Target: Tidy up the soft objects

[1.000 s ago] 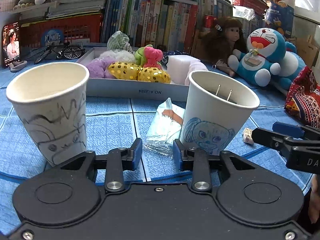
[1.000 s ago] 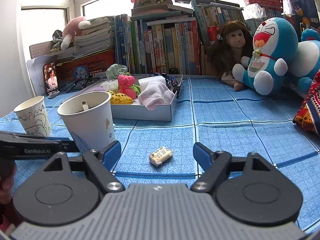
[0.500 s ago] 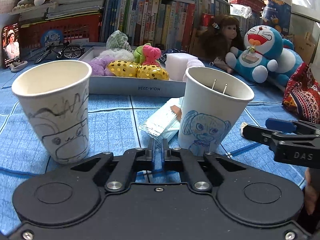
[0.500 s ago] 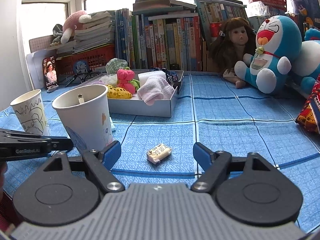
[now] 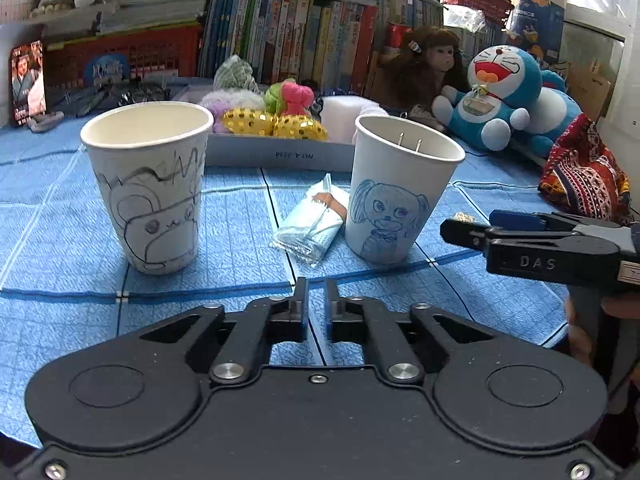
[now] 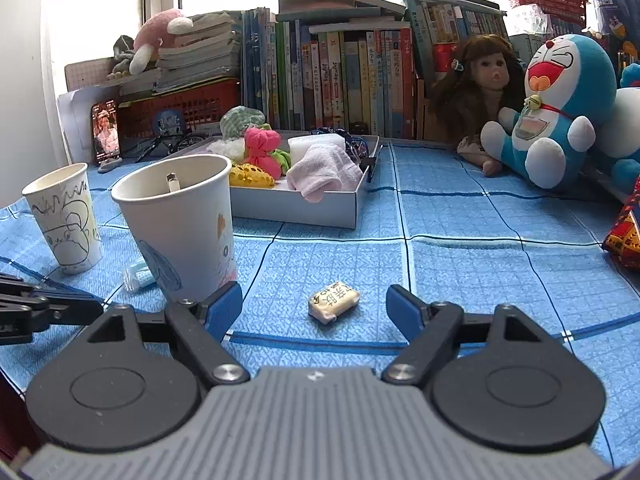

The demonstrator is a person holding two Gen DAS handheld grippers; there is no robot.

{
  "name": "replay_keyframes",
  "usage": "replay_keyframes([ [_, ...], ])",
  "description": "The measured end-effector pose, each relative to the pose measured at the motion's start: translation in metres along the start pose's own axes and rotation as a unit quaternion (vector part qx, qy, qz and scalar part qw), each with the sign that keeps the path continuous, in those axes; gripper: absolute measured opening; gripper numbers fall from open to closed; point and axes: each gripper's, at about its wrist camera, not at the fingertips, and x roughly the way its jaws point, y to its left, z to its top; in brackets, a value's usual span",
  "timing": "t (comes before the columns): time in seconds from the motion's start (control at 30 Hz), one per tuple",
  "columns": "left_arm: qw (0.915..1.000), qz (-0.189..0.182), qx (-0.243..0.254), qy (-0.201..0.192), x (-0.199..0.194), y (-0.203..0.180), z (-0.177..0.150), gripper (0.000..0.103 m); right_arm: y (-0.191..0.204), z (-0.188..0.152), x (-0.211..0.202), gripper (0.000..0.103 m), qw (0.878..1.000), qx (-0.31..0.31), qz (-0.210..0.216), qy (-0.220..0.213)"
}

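Observation:
A light blue plastic packet [image 5: 312, 224] lies on the blue cloth between two paper cups, its far end against the cup with the blue dog drawing [image 5: 400, 196]. My left gripper [image 5: 316, 292] is shut a short way in front of the packet, with nothing between its fingers. My right gripper [image 6: 314, 304] is open, and a small cream wrapped sweet [image 6: 333, 307] lies on the cloth just ahead, between its blue pads. The grey tray [image 6: 296, 204] behind holds a pink cloth [image 6: 324, 174], gold sequin pieces [image 5: 276, 125], a pink-and-green toy and other soft things.
A second cup with a black scribble [image 5: 150, 184] stands at the left. A blue cat plush [image 6: 560, 120], a doll [image 6: 480, 84] and a patterned red cloth [image 5: 584, 176] lie to the right. Books and a red basket line the back. The right gripper [image 5: 480, 224] reaches in from the right.
My left gripper's jaws closed with nothing in them and drew back from the packet, which stayed on the cloth. The right gripper stayed open over the sweet.

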Motion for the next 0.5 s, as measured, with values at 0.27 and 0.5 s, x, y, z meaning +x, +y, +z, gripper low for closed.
replay_keyframes([
  [0.27,0.9992,0.027,0.014,-0.025,0.011,-0.004,0.012,0.035,0.0,-0.003,0.004,0.084,1.0,0.004,0.004,0.006],
  [0.5,0.9986,0.045,0.008,-0.026,0.03,-0.003,0.019,0.043,0.006,-0.008,0.006,0.073,1.0,-0.019,0.009,0.006],
])
